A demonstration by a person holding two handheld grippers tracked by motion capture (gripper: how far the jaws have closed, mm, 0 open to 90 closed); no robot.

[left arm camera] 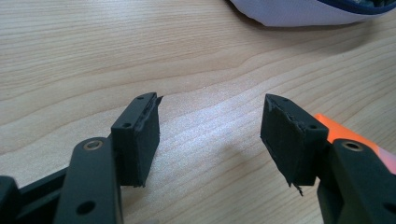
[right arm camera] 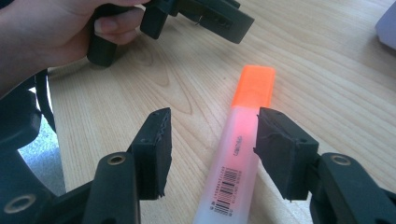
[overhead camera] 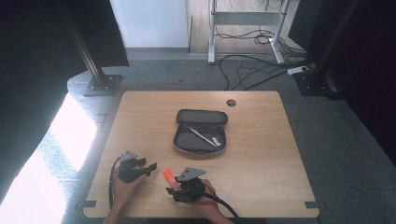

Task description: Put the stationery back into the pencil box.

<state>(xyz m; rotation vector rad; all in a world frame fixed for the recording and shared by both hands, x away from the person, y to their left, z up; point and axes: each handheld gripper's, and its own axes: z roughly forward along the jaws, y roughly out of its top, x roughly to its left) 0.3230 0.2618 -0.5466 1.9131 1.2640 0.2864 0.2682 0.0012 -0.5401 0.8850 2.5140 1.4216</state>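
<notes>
The orange highlighter (right arm camera: 238, 158) lies flat on the wooden surface (overhead camera: 261, 158) near its front edge, its capped orange end pointing away from the person. In the right gripper view it sits between the fingers (right arm camera: 154, 149) of the right gripper (right arm camera: 210, 149), close against the right-hand one; the left-hand one stands clear of it, so the fingers are spread moderately and are not clamped on the barrel. In the high view the highlighter (overhead camera: 168, 178) shows just left of the right gripper (overhead camera: 173, 187).

The left gripper (overhead camera: 152, 166) rests on the surface just to the left of the highlighter, its fingers (left arm camera: 140, 140) wide apart with only bare wood between them; the orange barrel (left arm camera: 350, 137) shows behind its right-hand finger.

Farther back, near the middle of the surface, a dark pencil case (overhead camera: 201, 132) lies unzipped and folded open, its lid half turned toward the far edge. Inside the nearer half lies a silver pen (overhead camera: 201, 136), set diagonally, with a small pale item at its end that is too small to make out. The stretch of wood between the highlighter and the case is bare. A round cable hole (overhead camera: 231, 102) sits near the far edge.
</notes>
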